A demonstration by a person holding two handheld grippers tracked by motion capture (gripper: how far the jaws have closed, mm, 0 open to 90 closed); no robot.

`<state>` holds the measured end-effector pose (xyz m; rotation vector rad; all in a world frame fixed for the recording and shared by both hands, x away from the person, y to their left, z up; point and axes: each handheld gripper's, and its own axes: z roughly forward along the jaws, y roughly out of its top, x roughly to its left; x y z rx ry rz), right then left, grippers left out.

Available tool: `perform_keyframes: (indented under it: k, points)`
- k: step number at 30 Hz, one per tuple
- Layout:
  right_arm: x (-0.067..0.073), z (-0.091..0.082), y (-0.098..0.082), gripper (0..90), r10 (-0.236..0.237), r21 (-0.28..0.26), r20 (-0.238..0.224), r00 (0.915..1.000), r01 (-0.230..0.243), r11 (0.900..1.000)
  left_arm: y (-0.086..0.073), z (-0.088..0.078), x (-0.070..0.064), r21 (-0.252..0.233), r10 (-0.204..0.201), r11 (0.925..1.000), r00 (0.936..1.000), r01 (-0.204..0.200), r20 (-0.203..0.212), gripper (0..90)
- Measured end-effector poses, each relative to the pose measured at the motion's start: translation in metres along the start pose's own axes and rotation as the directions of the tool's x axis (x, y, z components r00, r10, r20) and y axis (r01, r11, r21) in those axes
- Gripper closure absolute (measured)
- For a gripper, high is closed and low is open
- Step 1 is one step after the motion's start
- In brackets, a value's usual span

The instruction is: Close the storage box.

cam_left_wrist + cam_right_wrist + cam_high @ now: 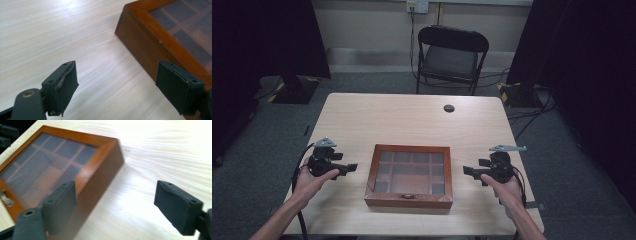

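Evidently flanking the closed brown wooden glass-lidded box (409, 175) for access, left gripper (351, 167) and right gripper (468, 171) hold jaws apart, empty, above the pale wooden surface (387, 120).

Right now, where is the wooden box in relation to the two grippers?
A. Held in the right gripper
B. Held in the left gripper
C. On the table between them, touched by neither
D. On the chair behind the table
C: the box lies closed on the table, with the left gripper and the right gripper open on either side, apart from it.
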<state>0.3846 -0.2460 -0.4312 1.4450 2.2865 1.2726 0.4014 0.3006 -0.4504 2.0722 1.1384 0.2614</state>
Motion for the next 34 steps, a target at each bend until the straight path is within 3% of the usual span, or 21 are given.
perform_keyframes:
  k: [5,8,11,13,16,18,19,20,22,24,29,34]
  points:
    - [-0.025,0.002,-0.012,14.5,0.048,0.014,0.118,0.9919,-0.050,0.999,-0.007,0.003,0.010,0.025,-0.034,0.9991,0.9994,0.034,-0.004,17.1]
    - [-0.031,0.008,-0.018,14.6,0.058,0.054,0.180,0.9819,-0.069,0.996,-0.013,0.009,0.014,0.035,-0.050,0.9980,0.9962,0.053,-0.071,17.2]
    - [-0.033,0.015,-0.023,14.6,0.025,0.123,0.213,0.9767,-0.052,0.991,-0.019,0.014,0.017,0.048,-0.035,0.9981,0.9943,0.040,-0.101,16.4]
    - [-0.033,0.021,-0.028,14.6,0.010,0.163,0.242,0.9702,-0.050,0.985,-0.023,0.020,0.018,0.052,-0.030,0.9979,0.9877,0.039,-0.154,16.1]
    - [-0.031,0.030,-0.032,14.5,-0.052,0.198,0.303,0.9515,-0.009,0.980,-0.026,0.026,0.019,0.064,-0.023,0.9972,0.9767,0.038,-0.213,14.4]
    - [-0.030,0.034,-0.032,12.7,-0.064,0.182,0.334,0.9403,0.002,0.983,-0.026,0.029,0.017,0.051,-0.023,0.9981,0.9713,0.036,-0.237,14.6]
    - [-0.029,0.037,-0.034,7.7,-0.084,0.169,0.358,0.9298,0.024,0.985,-0.027,0.031,0.015,0.037,-0.021,0.9988,0.9687,0.031,-0.247,13.4]
    - [-0.029,0.040,-0.037,0.0,-0.077,0.146,0.356,0.9314,0.026,0.989,-0.028,0.032,0.015,0.027,-0.020,0.9993,0.9704,0.027,-0.241,11.5]
    - [-0.029,0.043,-0.041,0.0,-0.085,0.111,0.354,0.9312,0.048,0.993,-0.030,0.034,0.016,0.011,-0.008,0.9999,0.9704,0.011,-0.241,6.3]
    - [-0.028,0.044,-0.042,0.0,-0.079,0.098,0.363,0.9284,0.046,0.994,-0.034,0.036,0.019,-0.031,-0.030,0.9993,0.9706,0.023,-0.239,0.2]
    - [-0.028,0.046,-0.045,0.0,-0.068,0.047,0.374,0.9249,0.055,0.997,-0.035,0.037,0.019,-0.040,-0.028,0.9990,0.9702,0.019,-0.241,0.0]
    - [-0.028,0.047,-0.045,0.0,-0.064,0.042,0.377,0.9238,0.052,0.998,-0.035,0.037,0.019,-0.040,-0.029,0.9990,0.9702,0.020,-0.240,0.0]
